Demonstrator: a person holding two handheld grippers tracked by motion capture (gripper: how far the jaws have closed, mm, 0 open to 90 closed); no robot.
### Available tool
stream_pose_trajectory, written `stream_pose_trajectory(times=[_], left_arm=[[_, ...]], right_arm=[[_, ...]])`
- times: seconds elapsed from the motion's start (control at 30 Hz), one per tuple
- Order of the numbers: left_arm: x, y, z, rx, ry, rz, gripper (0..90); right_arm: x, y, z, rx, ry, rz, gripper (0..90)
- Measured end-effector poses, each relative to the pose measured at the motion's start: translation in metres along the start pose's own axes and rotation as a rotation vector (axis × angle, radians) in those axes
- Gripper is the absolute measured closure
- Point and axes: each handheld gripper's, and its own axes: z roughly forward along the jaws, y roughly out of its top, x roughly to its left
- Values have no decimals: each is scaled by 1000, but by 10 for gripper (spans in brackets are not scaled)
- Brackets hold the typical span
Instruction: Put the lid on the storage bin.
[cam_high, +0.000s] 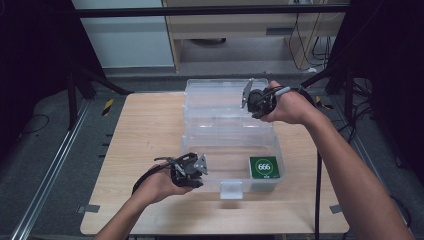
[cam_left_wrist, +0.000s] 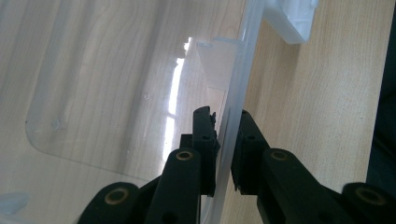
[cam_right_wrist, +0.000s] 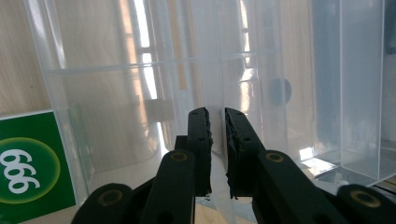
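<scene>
A clear plastic box (cam_high: 230, 142) lies on the wooden table with its lid (cam_high: 215, 97) swung back flat behind it. Inside, at the front right, sits a green pack marked 666 (cam_high: 264, 168) (cam_right_wrist: 28, 163). My left gripper (cam_high: 202, 172) (cam_left_wrist: 223, 116) is shut on the box's front wall (cam_left_wrist: 243, 60), left of the white latch (cam_high: 231, 190) (cam_left_wrist: 292, 18). At the far right side of the lid, my right gripper (cam_high: 246, 102) (cam_right_wrist: 216, 114) is shut on a thin clear wall of the lid (cam_right_wrist: 217, 60).
The wooden table (cam_high: 145, 130) has bare room left of the box and along its front edge. Black frame legs and a metal rail stand off the table's left. A cable hangs from the right forearm past the table's right front.
</scene>
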Motion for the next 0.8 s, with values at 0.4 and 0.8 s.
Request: stream_pose_trajectory(times=[0.4, 0.8], left_arm=[[-1, -2, 0, -16, 28, -38, 803], [-1, -2, 1, -27, 37, -63, 794]], right_arm=[[5, 5, -9, -5, 36, 3, 869], [23, 7, -24, -18, 36, -25, 886]])
